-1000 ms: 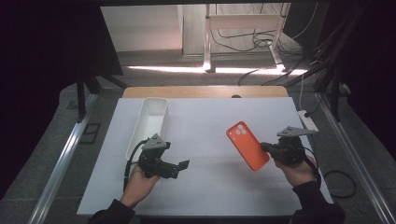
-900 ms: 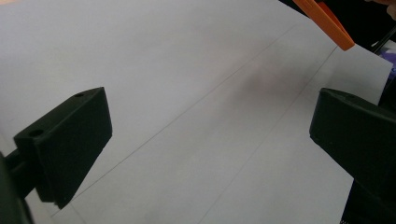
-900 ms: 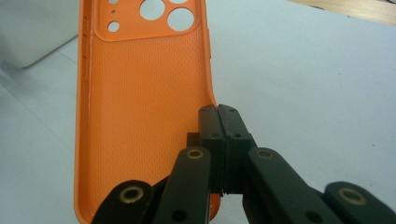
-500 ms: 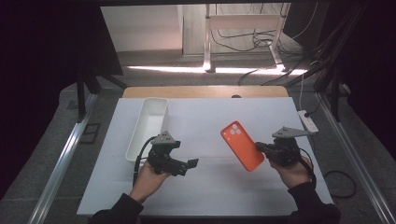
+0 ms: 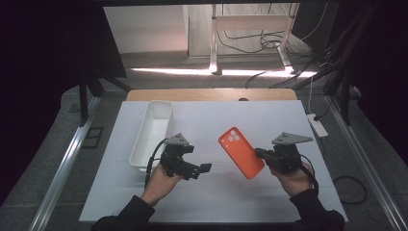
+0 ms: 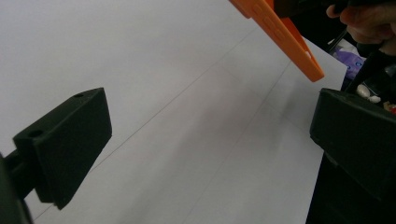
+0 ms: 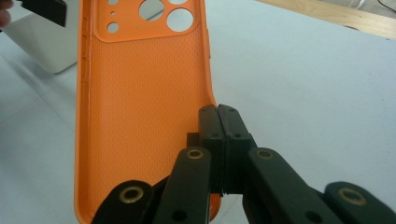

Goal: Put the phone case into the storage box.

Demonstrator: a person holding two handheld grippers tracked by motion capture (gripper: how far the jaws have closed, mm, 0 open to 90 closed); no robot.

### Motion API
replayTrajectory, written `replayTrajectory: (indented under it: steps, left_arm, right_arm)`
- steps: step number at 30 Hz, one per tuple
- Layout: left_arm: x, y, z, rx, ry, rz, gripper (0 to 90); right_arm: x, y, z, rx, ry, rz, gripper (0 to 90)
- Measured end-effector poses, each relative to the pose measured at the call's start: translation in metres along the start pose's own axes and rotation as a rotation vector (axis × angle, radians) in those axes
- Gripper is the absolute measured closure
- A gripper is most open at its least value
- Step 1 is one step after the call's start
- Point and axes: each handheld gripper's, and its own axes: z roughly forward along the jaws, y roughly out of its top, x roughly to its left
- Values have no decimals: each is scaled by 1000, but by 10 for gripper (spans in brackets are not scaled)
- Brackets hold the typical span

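Hands come first, down near our edge of the table point(image 5: 269, 202). We hold a gripper in each one.

Our right gripper point(image 5: 262, 154) has its jaws pinched tight on the side wall of the orange phone case point(image 5: 240, 152), close to the case's bottom end. In the right gripper view the two black jaws meet on that thin edge point(image 7: 218, 122), and we look into the hollow inside of the case, with its camera holes at the far top. The case is up off the table, held in the air.

Our left gripper point(image 5: 202, 168) holds nothing. Its jaws stand wide apart, and in the left gripper view we see bare white table between them.

The case lies to the right of the left gripper, across a bare strip of table, not touching it. Its long side runs slanted, from near the right gripper up and away toward the middle. We think the left gripper has to cross that strip to take the free end.

Farther back, at the left, sits the white tray point(image 5: 144, 144).
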Motion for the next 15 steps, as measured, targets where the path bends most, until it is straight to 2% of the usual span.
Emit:
replayTrajectory:
  steps: [15]
  left_arm:
    - [-4,12,16,9,-60,-26,0]
  right_arm:
    - [19,3,11,-11,36,-19,896]
